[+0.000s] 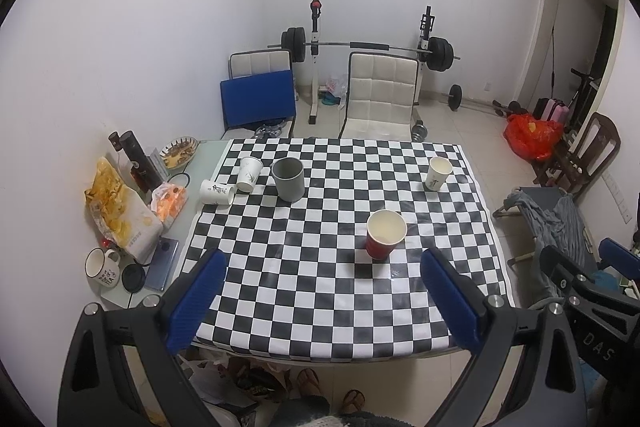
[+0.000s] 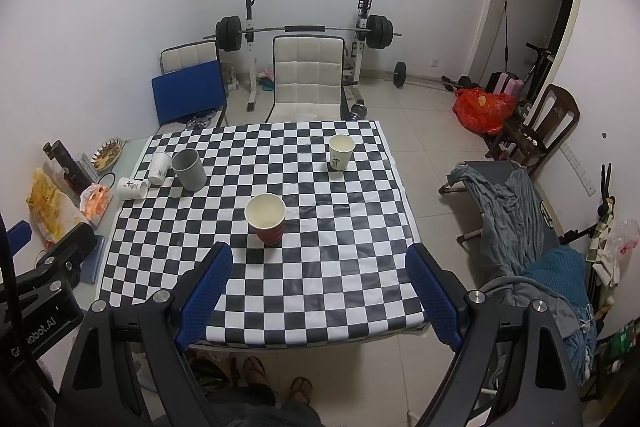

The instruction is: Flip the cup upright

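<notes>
Red cup (image 1: 385, 234) stands upright; white cup (image 1: 216, 192) lies sideways.

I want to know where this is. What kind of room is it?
Probably a room in someone's home: a dining table with cups, padded chairs, and a barbell rack by the wall.

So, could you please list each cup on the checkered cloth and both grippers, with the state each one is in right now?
red cup: upright, mouth up
white cup at the far right: upright
grey mug: upright
white cup beside the mug: standing, slightly tilted
white cup at the cloth's left edge: lying on its side
left gripper: open, empty
right gripper: open, empty
</notes>
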Motion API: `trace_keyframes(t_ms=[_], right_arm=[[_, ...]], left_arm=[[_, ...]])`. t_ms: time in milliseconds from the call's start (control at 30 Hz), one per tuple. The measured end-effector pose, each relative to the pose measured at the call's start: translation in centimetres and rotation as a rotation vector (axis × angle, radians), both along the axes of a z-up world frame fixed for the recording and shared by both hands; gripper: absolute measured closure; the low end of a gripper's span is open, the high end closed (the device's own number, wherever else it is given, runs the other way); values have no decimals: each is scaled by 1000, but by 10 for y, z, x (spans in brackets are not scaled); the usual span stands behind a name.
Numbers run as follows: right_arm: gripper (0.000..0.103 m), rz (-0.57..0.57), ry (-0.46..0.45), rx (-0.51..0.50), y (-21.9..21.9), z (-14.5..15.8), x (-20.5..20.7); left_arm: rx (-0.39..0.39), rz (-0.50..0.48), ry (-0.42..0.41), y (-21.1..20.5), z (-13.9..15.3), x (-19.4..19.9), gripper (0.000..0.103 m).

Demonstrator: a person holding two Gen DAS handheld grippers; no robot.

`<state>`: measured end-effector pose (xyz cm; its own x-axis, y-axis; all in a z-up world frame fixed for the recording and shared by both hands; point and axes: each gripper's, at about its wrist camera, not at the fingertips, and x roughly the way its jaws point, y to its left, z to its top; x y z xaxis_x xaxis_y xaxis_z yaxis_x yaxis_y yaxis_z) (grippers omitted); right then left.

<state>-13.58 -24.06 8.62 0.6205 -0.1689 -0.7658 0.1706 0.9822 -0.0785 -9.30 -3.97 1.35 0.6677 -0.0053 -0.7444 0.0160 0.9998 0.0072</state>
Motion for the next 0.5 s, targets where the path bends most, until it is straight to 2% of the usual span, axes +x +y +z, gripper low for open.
trace_keyframes(t_ms=[500], right_arm=[[13, 4, -1, 6, 7, 4, -2]], left_arm=[[1, 0, -4, 1, 1, -1, 4]])
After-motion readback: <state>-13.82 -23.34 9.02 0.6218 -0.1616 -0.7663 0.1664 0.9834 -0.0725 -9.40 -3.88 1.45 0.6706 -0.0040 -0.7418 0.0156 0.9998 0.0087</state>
